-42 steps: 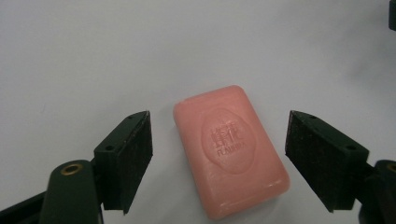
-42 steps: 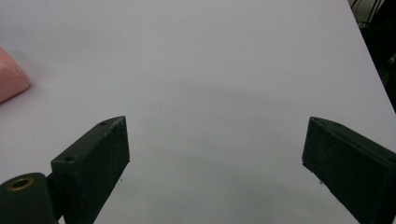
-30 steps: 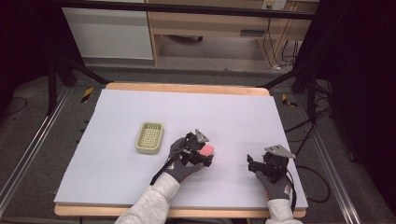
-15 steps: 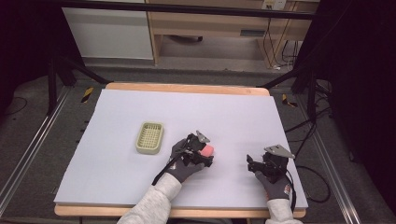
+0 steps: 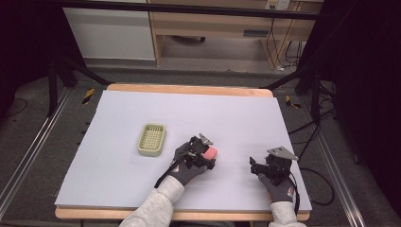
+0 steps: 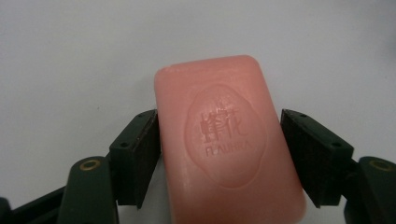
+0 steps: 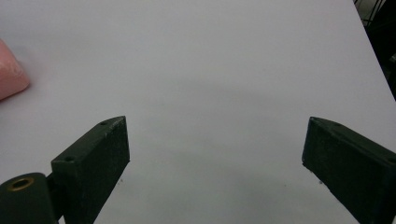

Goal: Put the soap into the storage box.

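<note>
Both pads touch pink soap (image 6: 229, 140).

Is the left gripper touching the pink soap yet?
Touching. In the left gripper view, both pads of the left gripper, whose jaws have just been closing, sit flush against the long sides of the pink soap with no gap.
</note>
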{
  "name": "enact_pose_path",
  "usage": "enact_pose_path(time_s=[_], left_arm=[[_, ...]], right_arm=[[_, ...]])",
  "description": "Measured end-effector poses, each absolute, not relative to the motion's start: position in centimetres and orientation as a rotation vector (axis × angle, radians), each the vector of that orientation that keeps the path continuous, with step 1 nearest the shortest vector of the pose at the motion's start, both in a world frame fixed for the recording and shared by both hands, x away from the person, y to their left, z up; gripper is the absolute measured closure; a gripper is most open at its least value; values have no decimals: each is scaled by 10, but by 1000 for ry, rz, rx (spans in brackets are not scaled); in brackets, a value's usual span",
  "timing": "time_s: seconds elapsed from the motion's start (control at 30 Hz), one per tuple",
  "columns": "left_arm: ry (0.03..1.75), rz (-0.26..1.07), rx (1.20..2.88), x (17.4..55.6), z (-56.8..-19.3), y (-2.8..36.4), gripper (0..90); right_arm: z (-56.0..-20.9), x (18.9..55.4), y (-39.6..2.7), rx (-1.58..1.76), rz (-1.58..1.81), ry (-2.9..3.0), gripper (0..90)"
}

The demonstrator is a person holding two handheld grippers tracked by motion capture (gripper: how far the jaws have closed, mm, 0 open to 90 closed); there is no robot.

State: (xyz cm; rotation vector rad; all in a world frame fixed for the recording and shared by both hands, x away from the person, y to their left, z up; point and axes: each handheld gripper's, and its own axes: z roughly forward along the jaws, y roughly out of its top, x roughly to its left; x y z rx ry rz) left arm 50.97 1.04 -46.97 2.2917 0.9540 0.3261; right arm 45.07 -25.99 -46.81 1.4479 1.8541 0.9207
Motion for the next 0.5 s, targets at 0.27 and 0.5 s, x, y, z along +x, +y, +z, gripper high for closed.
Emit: enact_pose_path(time_s=[0.27,0.5], left_arm=[[954,315,2309,510,-469,12,369],[950,312,2312,510,-468,12,372]], right_arm=[[-468,451,-260,1446,919,1853,77],[-468,451,-260,1447,919,1855,78]])
